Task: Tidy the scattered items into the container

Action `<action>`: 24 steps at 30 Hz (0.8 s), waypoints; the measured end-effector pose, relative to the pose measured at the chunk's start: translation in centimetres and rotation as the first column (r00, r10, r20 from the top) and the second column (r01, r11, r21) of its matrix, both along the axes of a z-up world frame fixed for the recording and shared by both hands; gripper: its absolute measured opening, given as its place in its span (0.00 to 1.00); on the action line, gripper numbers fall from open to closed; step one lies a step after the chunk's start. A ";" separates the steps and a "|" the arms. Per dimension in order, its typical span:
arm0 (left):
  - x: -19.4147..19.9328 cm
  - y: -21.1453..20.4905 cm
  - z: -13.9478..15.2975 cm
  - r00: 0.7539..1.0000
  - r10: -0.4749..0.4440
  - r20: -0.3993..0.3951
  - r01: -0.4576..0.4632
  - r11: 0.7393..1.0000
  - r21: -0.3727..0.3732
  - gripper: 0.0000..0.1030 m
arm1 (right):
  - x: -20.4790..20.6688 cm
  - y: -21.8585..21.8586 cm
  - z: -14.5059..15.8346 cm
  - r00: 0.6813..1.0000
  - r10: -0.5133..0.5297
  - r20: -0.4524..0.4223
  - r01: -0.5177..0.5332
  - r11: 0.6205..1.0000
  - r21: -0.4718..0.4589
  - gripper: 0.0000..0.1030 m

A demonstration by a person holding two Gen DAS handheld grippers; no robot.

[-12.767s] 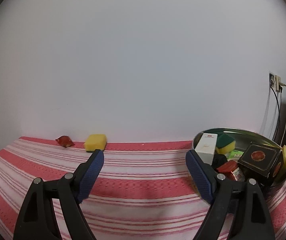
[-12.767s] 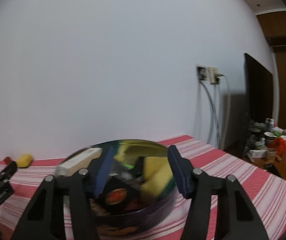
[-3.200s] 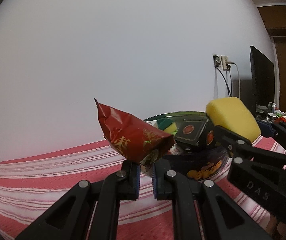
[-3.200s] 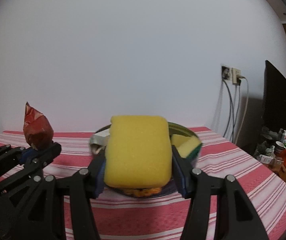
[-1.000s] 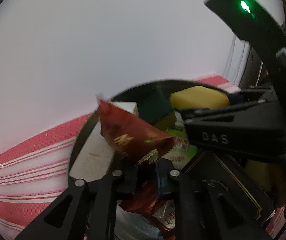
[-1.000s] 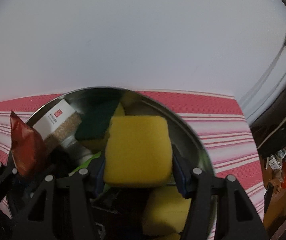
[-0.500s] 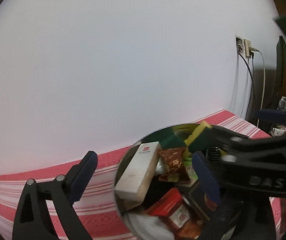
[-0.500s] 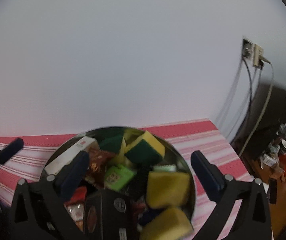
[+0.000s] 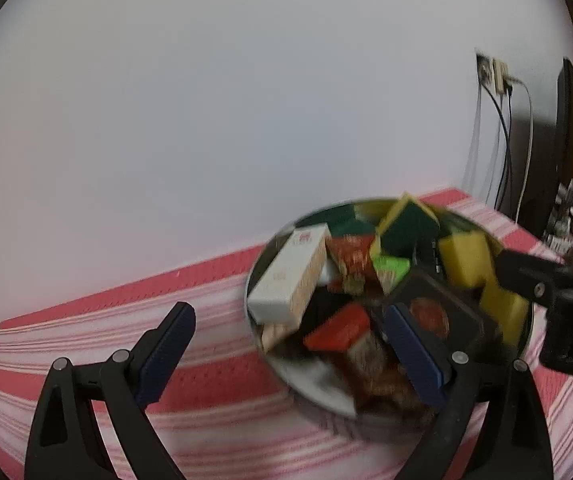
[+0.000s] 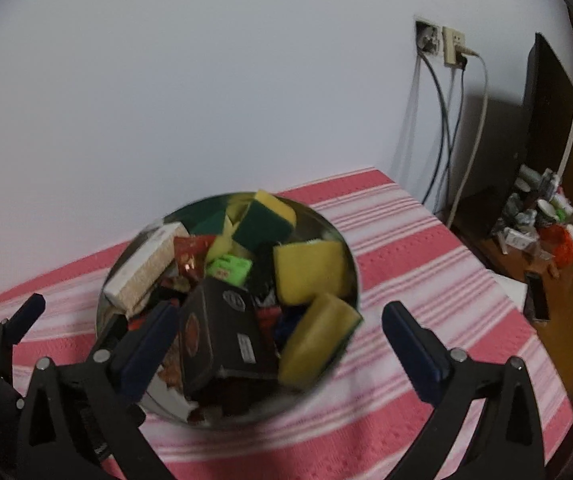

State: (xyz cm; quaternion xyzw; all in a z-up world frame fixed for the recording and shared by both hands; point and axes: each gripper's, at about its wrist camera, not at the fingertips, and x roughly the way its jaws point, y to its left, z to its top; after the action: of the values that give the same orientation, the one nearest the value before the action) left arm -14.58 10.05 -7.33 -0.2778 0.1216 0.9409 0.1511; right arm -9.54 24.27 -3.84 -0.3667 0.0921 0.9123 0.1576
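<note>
Both the left tongs (image 9: 290, 350) and the right tongs (image 10: 278, 342) stood spread and empty above the round metal container (image 10: 350, 256) on the striped table (image 10: 426, 248), which was heaped with sponges, boxes and packets, so tidying looked nearly finished.

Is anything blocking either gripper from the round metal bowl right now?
Nothing visible does. The left gripper and right gripper both stand open and empty, just short of the round metal bowl, which is already heaped with sponges, boxes and packets. No stray items show on the red striped cloth.
</note>
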 end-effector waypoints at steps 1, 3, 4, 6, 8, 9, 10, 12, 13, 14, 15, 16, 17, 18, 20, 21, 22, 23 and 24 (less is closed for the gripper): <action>0.5 -0.1 -0.2 1.000 0.011 0.012 -0.010 1.000 -0.013 0.95 | 0.4 -0.2 0.1 1.000 -0.007 0.020 0.007 1.000 0.017 1.00; 1.1 -0.2 -0.6 0.999 0.024 0.037 -0.023 0.999 -0.034 0.95 | 1.1 -0.5 0.2 0.998 -0.027 0.051 0.025 0.999 0.036 1.00; 1.4 -0.2 -0.8 0.998 0.030 0.050 -0.028 0.999 -0.042 0.95 | 1.5 -0.5 0.1 0.997 -0.035 0.063 0.033 0.999 0.043 1.00; 1.9 -0.4 -1.0 0.997 0.035 0.067 -0.031 0.998 -0.050 0.95 | 2.4 -0.4 -0.3 0.997 -0.034 0.072 0.031 0.999 0.041 1.00; 2.7 -0.6 -1.2 0.996 0.039 0.083 -0.035 0.998 -0.049 0.95 | 3.5 -0.3 -0.5 0.996 -0.035 0.081 0.033 0.999 0.023 1.00; 2.9 -0.5 -1.2 0.995 0.044 0.086 -0.040 0.998 -0.049 0.95 | 3.8 -0.2 -0.6 0.995 -0.041 0.087 0.039 0.999 0.017 1.00; 3.2 -0.6 -1.3 0.995 0.049 0.092 -0.044 0.998 -0.051 0.95 | 4.2 -0.1 -0.8 0.994 -0.049 0.099 0.048 0.999 0.015 1.00; 4.0 -0.7 -1.2 0.994 0.058 0.094 -0.053 0.997 -0.059 0.95 | 4.8 -0.2 -1.0 0.990 -0.059 0.127 0.057 0.998 0.019 1.00; 4.3 -0.7 -1.2 0.994 0.058 0.091 -0.052 0.997 -0.063 0.95 | 5.2 -0.2 -1.2 0.989 -0.057 0.134 0.055 0.998 0.018 1.00; 4.8 -0.8 -1.2 0.995 0.062 0.083 -0.056 0.996 -0.070 0.95 | 5.8 -0.2 -1.2 0.991 -0.055 0.125 0.054 0.998 0.016 1.00; 5.2 -0.8 -1.3 0.995 0.066 0.077 -0.060 0.995 -0.078 0.95 | 6.1 -0.3 -1.2 0.991 -0.060 0.116 0.058 0.998 0.019 1.00; 5.5 -0.8 -1.3 0.995 0.070 0.074 -0.063 0.995 -0.083 0.95 | 6.6 -0.4 -1.1 0.992 -0.069 0.105 0.067 0.997 0.028 1.00; 5.9 -0.9 -1.3 0.995 0.074 0.069 -0.068 0.994 -0.091 0.95 | 7.2 -0.5 -0.8 0.993 -0.085 0.087 0.082 0.996 0.043 1.00; 6.2 -1.0 -1.3 0.995 0.077 0.065 -0.071 0.993 -0.095 0.95 | 7.7 -0.6 -0.6 0.993 -0.096 0.069 0.093 0.994 0.057 1.00; 7.0 -1.4 -1.3 0.995 0.080 0.057 -0.075 0.993 -0.095 0.95 | 8.9 -1.0 0.1 0.995 -0.103 0.016 0.101 0.991 0.090 1.00; 7.5 -1.7 -1.2 0.995 0.082 0.056 -0.076 0.993 -0.088 0.95 | 9.4 -1.3 0.3 0.995 -0.100 -0.008 0.100 0.990 0.102 1.00; 7.7 -2.0 -1.1 0.995 0.080 0.057 -0.075 0.994 -0.080 0.95 | 10.1 -1.8 0.7 0.995 -0.091 -0.038 0.095 0.988 0.122 1.00; 8.1 -2.4 -1.0 0.995 0.075 0.058 -0.071 0.995 -0.065 0.95 | 10.4 -2.2 0.9 0.995 -0.084 -0.051 0.090 0.986 0.137 1.00; 8.4 -2.7 -0.9 0.995 0.074 0.061 -0.070 0.996 -0.057 0.95 | 10.6 -2.5 1.1 0.995 -0.080 -0.058 0.088 0.984 0.155 1.00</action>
State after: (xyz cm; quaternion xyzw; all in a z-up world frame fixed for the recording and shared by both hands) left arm -6.19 7.38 -8.22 -0.3157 0.1324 0.9328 0.1132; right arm 1.06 21.77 -2.76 -0.3252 0.0393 0.9184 0.2220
